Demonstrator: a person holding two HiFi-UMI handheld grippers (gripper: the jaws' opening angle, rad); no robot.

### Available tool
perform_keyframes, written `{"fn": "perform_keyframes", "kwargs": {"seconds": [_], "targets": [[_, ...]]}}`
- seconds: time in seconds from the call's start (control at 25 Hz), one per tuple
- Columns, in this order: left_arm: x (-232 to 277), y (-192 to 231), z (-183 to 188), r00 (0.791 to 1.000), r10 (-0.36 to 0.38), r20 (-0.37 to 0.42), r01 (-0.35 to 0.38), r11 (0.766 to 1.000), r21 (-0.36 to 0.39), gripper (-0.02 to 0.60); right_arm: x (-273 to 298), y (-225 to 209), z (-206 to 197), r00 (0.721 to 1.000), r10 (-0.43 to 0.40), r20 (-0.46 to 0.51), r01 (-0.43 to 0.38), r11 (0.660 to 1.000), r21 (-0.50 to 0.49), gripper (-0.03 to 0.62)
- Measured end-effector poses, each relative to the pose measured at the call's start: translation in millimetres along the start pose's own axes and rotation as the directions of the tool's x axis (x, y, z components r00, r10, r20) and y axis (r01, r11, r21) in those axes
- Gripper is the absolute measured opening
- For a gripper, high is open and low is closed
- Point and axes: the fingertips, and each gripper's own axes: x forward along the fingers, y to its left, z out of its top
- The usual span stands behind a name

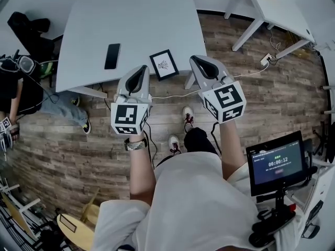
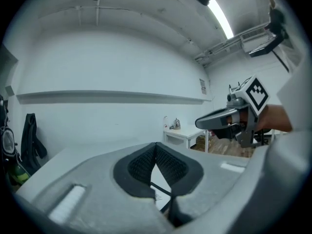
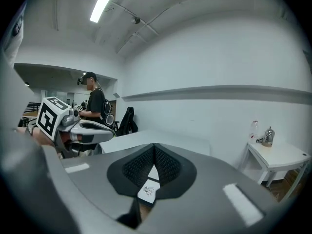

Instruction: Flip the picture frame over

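**Both grippers held short of the picture frame**

Each gripper view shows only a sliver of the picture frame [image 3: 147, 191] through the gap below the fingertips. The left gripper [image 2: 156, 147] and right gripper [image 3: 155, 148] have their jaws pressed together at the tips and hold nothing. Both forearms reach forward and hold the grippers level. The frame lies picture-side up at the near edge of the table [image 1: 131, 14], between the grippers and beside a phone [image 1: 112, 56].

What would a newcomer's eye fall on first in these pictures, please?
Most likely the two grippers: the left gripper and right gripper hang side by side, jaws together, at the near edge of the grey table. Between them the black picture frame lies picture side up on that edge, with a black phone to its left.
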Motion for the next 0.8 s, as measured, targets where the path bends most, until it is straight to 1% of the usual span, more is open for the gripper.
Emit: {"fn": "perform_keyframes", "kwargs": {"seconds": [0.16,0.4,0.72,0.8], "targets": [[-0.2,8.0,28.4,1.000,0.002,0.028,-0.003,0.999,0.040,0.005,-1.6,-7.2,26.9,0.999,-0.016,0.051,0.015,1.000,0.022,0.002],[-3.5,16.1,64.6,0.998,0.003,0.067,-0.009,0.995,0.096,0.005,-2.9,-14.8,59.2,0.995,-0.032,0.090,0.031,0.999,0.014,0.002],[-4.2,18.1,97.6,0.995,-0.007,0.095,-0.009,0.986,0.167,0.005,-6.4,-17.5,97.8,0.987,-0.036,0.154,0.041,0.999,-0.027,0.002],[-4.1,16.2,103.7,0.995,-0.022,0.094,0.006,0.984,0.175,0.005,-8.3,-15.7,106.6,0.985,-0.033,0.169,0.041,0.998,-0.040,0.002]]}}
